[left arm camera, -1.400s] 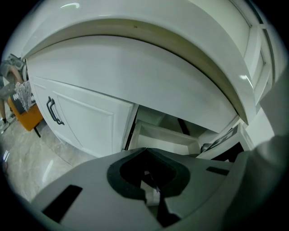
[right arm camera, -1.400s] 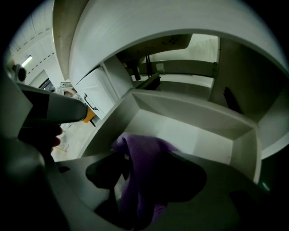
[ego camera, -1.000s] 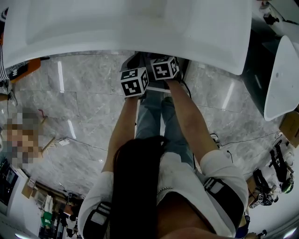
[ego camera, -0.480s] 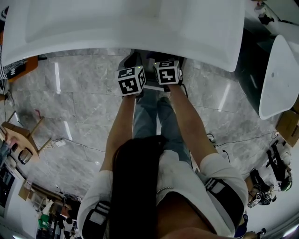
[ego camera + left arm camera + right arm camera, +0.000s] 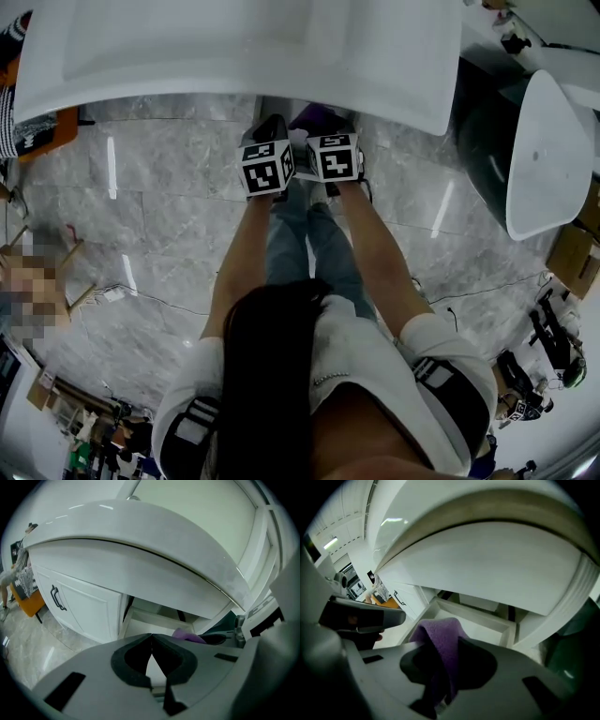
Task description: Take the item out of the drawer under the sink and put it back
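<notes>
The purple cloth (image 5: 439, 641) is sitting pinched in your right gripper (image 5: 438, 677), whose jaws are clamping its lower folds while a bunched hump is rising above them toward the camera. Its long axis is running roughly along the jaws, pointing forward at the cabinet. It is riding in the air, touching neither the drawer (image 5: 465, 615) nor the floor (image 5: 169, 187). That drawer is standing pulled out beneath the overhanging lip of the sink (image 5: 487, 550), and it is lying straight ahead of and somewhat below the cloth. Its pale inside is showing bare from this angle, though the cloth is covering the near left corner. From the head view you are holding the cloth right at the sink's front edge, so I cannot tell whether it is hanging over the drawer opening or just short of it. Your left gripper (image 5: 152, 653) is riding just beside the right one, on its left, with its jaws pressed together on nothing. The right hand is therefore the one doing the carrying, and it is also the nearer to the opening. Judging by this, putting the cloth back is calling for a short push forward and down under the sink's lip before you let go. A closed cabinet door (image 5: 79, 606) is flanking the drawer on the left.
</notes>
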The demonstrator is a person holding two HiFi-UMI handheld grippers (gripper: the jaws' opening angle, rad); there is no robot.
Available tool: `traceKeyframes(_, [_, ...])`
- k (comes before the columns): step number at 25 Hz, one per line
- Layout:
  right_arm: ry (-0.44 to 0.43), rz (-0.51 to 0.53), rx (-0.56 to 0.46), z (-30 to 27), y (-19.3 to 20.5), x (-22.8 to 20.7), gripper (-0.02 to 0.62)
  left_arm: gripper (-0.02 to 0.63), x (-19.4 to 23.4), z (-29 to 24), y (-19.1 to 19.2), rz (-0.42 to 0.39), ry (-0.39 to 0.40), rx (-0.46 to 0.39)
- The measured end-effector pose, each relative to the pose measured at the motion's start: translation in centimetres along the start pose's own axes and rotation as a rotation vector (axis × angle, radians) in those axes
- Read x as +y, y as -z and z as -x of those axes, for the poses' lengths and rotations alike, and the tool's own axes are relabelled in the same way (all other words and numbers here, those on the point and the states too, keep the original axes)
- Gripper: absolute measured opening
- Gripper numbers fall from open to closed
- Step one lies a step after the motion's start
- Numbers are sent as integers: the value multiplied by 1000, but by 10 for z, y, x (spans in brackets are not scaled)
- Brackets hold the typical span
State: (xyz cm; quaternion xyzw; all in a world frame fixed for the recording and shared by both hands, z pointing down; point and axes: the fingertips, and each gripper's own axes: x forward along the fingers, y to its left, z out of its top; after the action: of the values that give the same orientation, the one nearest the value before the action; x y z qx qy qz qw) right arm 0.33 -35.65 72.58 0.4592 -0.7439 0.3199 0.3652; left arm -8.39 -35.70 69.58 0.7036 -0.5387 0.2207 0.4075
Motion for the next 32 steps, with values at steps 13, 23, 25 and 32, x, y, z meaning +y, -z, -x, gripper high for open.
traceKeyframes(13, [-25,-3,-82,72,-17,8,89,5,-26,58,-18,-40,-10,-71])
traceKeyframes(23, [-53,50,-190,127,-42,26,89,5,-46,100,-37,-49,-24,-154])
traceKeyframes(25, [-51,55,-217,140,-49,28,89,5,-50,110,-44,-45,-28,-182])
traceKeyframes(32, [-61,67,-313,178,-74,32,89,5,-69,142,-59,-44,-32,-261])
